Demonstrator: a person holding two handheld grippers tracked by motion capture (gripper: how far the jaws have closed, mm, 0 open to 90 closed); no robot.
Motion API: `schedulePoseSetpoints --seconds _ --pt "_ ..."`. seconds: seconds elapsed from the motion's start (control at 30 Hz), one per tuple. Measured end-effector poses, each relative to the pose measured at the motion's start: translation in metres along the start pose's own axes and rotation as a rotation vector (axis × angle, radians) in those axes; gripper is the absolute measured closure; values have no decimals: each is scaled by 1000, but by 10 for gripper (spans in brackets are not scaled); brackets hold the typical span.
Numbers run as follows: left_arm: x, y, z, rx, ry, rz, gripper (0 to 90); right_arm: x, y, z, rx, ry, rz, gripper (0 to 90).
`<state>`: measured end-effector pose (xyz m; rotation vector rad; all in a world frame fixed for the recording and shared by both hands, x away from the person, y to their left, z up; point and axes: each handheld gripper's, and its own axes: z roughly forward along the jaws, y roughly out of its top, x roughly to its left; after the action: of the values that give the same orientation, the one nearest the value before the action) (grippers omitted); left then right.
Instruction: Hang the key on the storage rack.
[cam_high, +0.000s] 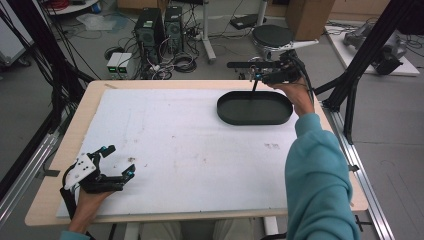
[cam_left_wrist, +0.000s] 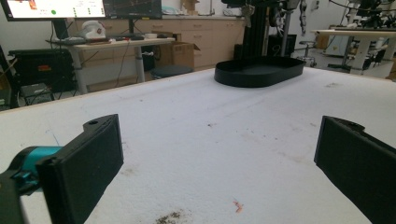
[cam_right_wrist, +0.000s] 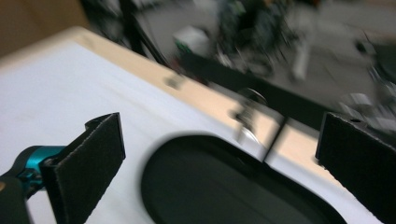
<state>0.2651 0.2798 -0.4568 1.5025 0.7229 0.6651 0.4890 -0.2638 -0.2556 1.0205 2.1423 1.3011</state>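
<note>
Monitor (cam_left_wrist: 56, 8) behind black tray (cam_left_wrist: 259, 71)

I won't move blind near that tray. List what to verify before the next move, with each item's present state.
1. Right gripper jaws wide apart, gripping nothing: ok.
2. Left gripper jaws open and empty, low over the white board: ok.
3. Black oval tray flat on the board, upright: ok.
4. Thin dark rod at the tray's far rim, settled inside the tray: cannot tell.
5. Right gripper view sharp enough to aim by: not ok, it is blurred.
</note>
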Motion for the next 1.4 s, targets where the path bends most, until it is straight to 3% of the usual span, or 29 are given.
schedulePoseSetpoints --seconds 0.1,0.23,0.37,0.47,0.57,0.67,0.87,1.03,1.17,1.33,1.4 --pt "0 0 0 1 -1 -2 17 13 -7 -16 -50 42 -17 5" --pt "0 0 0 5 1 4 17 31 -28 -34 -105 91 -51 5" --pt "0 0 1 6 2 3 17 41 -66 -43 -164 165 -48 5" --pt "-1 0 1 5 0 6 17 45 -104 -48 -210 187 -17 4" --pt "0 0 1 8 0 2 17 47 -131 -52 -210 175 11 4" --pt "-1 0 1 11 1 9 17 51 -159 -58 -302 155 16 4" --pt "-1 0 1 12 0 13 17 54 -199 -58 -342 107 14 4" --pt "-1 0 1 12 4 12 17 60 -218 -58 -355 79 2 4" --pt "-2 0 1 13 5 17 17 61 -232 -59 -375 93 9 4" --pt "-2 0 1 11 3 17 17 63 -247 -54 -339 116 31 5" --pt "-1 0 1 11 3 14 17 66 -247 -55 -349 95 13 5"
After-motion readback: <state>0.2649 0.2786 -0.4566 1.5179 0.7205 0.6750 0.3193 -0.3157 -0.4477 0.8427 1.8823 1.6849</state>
